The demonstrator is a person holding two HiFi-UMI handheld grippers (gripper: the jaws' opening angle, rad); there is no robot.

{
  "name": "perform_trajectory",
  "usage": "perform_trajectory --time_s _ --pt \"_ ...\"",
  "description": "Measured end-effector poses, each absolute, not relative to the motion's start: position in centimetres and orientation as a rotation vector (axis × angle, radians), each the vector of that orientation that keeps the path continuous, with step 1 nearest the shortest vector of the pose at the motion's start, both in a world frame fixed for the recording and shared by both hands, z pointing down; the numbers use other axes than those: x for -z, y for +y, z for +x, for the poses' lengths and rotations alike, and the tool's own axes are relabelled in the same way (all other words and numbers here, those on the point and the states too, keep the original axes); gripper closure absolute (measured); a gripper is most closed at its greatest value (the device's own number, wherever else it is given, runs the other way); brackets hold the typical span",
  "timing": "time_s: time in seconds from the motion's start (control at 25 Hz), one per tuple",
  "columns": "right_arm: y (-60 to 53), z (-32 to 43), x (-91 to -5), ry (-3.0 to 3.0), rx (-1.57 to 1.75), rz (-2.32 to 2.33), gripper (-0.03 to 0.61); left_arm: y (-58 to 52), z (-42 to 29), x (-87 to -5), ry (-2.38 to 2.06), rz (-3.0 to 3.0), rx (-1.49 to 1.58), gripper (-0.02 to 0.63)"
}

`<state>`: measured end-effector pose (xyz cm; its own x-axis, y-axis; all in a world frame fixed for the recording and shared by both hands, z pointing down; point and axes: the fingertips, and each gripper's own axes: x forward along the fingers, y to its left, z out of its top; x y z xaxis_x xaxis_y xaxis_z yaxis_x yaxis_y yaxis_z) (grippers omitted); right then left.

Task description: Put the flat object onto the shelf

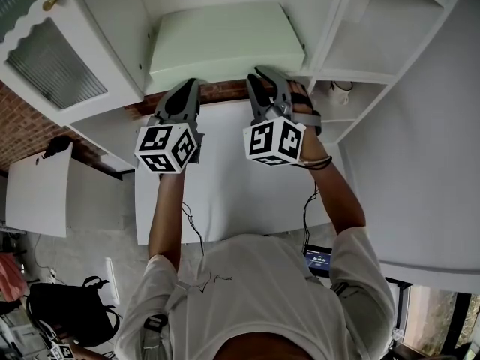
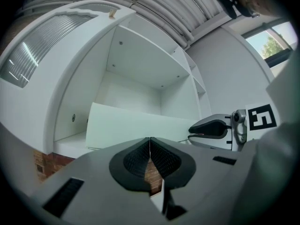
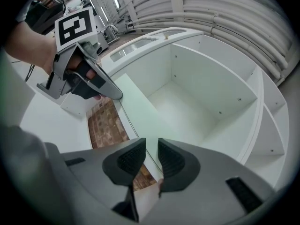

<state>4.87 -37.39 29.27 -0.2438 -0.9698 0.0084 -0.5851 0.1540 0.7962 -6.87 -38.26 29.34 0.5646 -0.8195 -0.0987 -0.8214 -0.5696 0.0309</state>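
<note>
The flat object is a pale green board [image 1: 225, 40] lying in the open shelf compartment [image 1: 120, 28], its near edge sticking out toward me. In the left gripper view the board [image 2: 136, 125] fills the compartment's mouth. My left gripper [image 1: 180, 88] is at the board's near left edge, and its jaws [image 2: 150, 142] meet with nothing between them. My right gripper [image 1: 268, 81] is at the near right part of that edge. The board's edge [image 3: 145, 111] runs into the narrow gap of my right gripper [image 3: 151, 149], which is shut on it.
A white tabletop [image 1: 225, 186] lies under both arms, with a strip of brick wall [image 1: 225, 90] behind it. A ribbed-glass cabinet door [image 1: 45, 58] hangs at the left. Open white shelves [image 1: 375, 43] stand at the right. A black bag [image 1: 71, 306] sits on the floor.
</note>
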Motion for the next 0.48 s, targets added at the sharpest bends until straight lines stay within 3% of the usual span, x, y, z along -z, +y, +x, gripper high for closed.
perform_trajectory --time_s 0.48 --pt "-36.81 5.42 -28.65 -2.037 0.851 1.561 0.548 -38.03 -7.3 -29.95 1.489 -2.765 -0.146 0.6"
